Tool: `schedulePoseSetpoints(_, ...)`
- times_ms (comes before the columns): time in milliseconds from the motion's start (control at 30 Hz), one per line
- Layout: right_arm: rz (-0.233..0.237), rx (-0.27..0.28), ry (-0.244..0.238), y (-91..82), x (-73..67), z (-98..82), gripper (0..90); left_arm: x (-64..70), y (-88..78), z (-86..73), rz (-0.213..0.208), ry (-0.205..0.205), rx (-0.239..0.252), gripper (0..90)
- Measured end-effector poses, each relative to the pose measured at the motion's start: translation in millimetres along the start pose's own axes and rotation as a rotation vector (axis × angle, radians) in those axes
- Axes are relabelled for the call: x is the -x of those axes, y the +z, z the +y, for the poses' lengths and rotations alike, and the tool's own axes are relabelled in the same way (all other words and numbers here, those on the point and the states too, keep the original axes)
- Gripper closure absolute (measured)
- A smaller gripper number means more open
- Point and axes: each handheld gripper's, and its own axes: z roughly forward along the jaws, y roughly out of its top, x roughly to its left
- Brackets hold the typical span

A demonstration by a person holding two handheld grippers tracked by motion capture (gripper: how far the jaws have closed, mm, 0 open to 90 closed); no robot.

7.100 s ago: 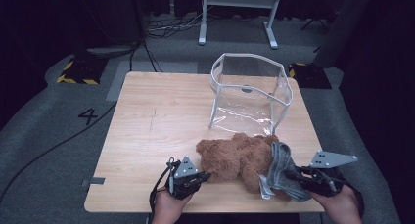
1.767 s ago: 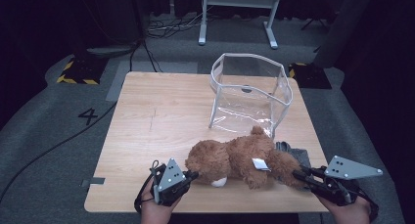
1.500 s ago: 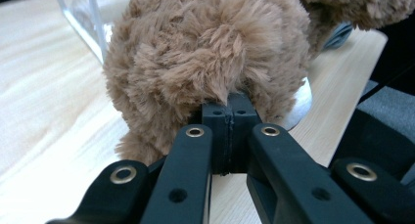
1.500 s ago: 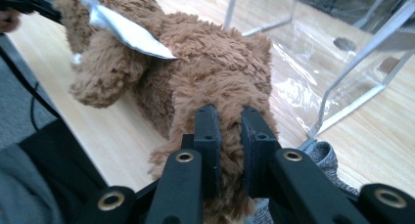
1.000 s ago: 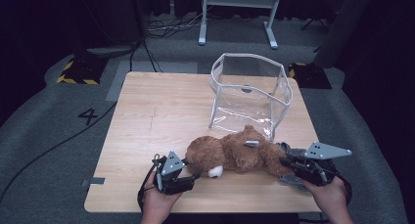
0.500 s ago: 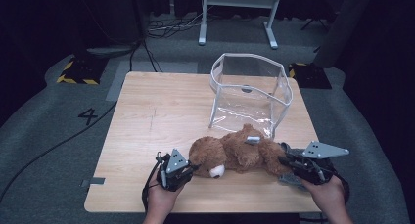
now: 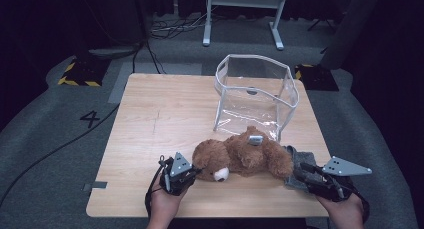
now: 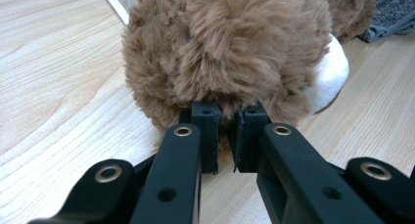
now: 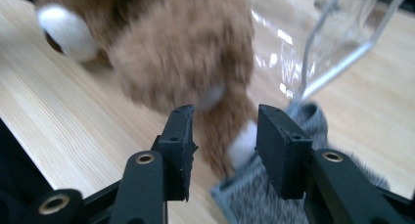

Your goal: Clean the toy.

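1. While the brown teddy bear (image 7: 243, 158) lies on its side near the front edge of the table (image 7: 150, 119), its head points toward the left gripper (image 7: 192, 174) and its legs toward the right gripper (image 7: 298, 172).
2. Seen from the left gripper view, that gripper's jaws have just been closing and now stand almost together, pinching a tuft of fur at the back of the bear's head (image 8: 230, 48); the fur hides the jaw tips.
3. From the right gripper view, the right gripper (image 9: 224, 136) has just been opening its jaws; they stand apart around a blurred brown leg with a pale paw (image 9: 240, 148), and the pads do not press on it.
4. Beneath the bear's legs, by the front right corner, lies a grey cloth (image 7: 300, 161), partly covered by the bear and the right gripper.
5. Behind the bear stands a clear plastic bag (image 7: 255, 96) with a white rim, toward the right edge; its near wall is hard to make out against the wood.
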Motion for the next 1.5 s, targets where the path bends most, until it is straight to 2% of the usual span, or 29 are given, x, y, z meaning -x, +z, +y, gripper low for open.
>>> schedulePoseSetpoints(67,0.002,-0.031,0.009,6.9,2.5,-7.0,57.9,0.6,0.1,0.2,0.003,0.010,0.001,82.7)
schedulePoseSetpoints(133,0.003,-0.040,0.012,10.2,2.9,-9.1,57.8,0.7,0.0,0.4,0.006,0.014,-0.003,82.7)
schedulePoseSetpoints(267,0.012,-0.095,0.013,43.0,5.3,-17.7,57.6,0.2,-0.1,0.1,-0.002,0.012,-0.004,82.7)
schedulePoseSetpoints(500,0.006,-0.144,0.002,72.8,5.9,-19.2,56.9,-0.3,0.1,-0.2,0.000,0.020,-0.004,82.7)
schedulePoseSetpoints(567,-0.012,-0.156,0.001,78.8,5.8,-18.4,60.0,0.2,-0.1,-0.2,0.000,0.017,-0.005,82.7)
schedulePoseSetpoints(667,-0.013,-0.182,-0.002,83.8,5.2,-16.1,80.8,1.6,-0.6,0.1,-0.002,0.013,-0.003,82.8)
schedulePoseSetpoints(800,0.001,-0.201,-0.009,81.8,3.0,-12.4,85.4,2.1,-3.5,1.0,0.003,0.022,0.006,82.9)
schedulePoseSetpoints(933,0.023,-0.193,-0.009,60.8,-8.7,-11.4,85.6,4.5,-9.4,0.5,-0.005,0.027,0.017,83.2)
schedulePoseSetpoints(1000,0.032,-0.189,-0.005,45.0,-16.9,-16.1,85.5,6.4,-10.8,-1.3,-0.020,0.032,0.019,83.4)
schedulePoseSetpoints(1233,0.054,-0.203,0.022,22.6,-26.8,-40.6,84.9,21.1,-13.1,-3.1,-0.049,0.075,0.000,84.7)
schedulePoseSetpoints(1300,0.058,-0.202,0.012,23.3,-26.4,-44.8,82.6,23.6,-11.8,-3.6,-0.034,0.093,-0.012,85.2)
schedulePoseSetpoints(1367,0.052,-0.201,0.015,25.5,-23.0,-47.9,79.2,23.6,-10.3,-4.9,-0.040,0.088,-0.012,85.4)
schedulePoseSetpoints(1500,0.076,-0.185,0.012,23.6,-16.7,-47.7,68.4,21.9,-9.4,-4.8,-0.036,0.081,-0.011,86.6)
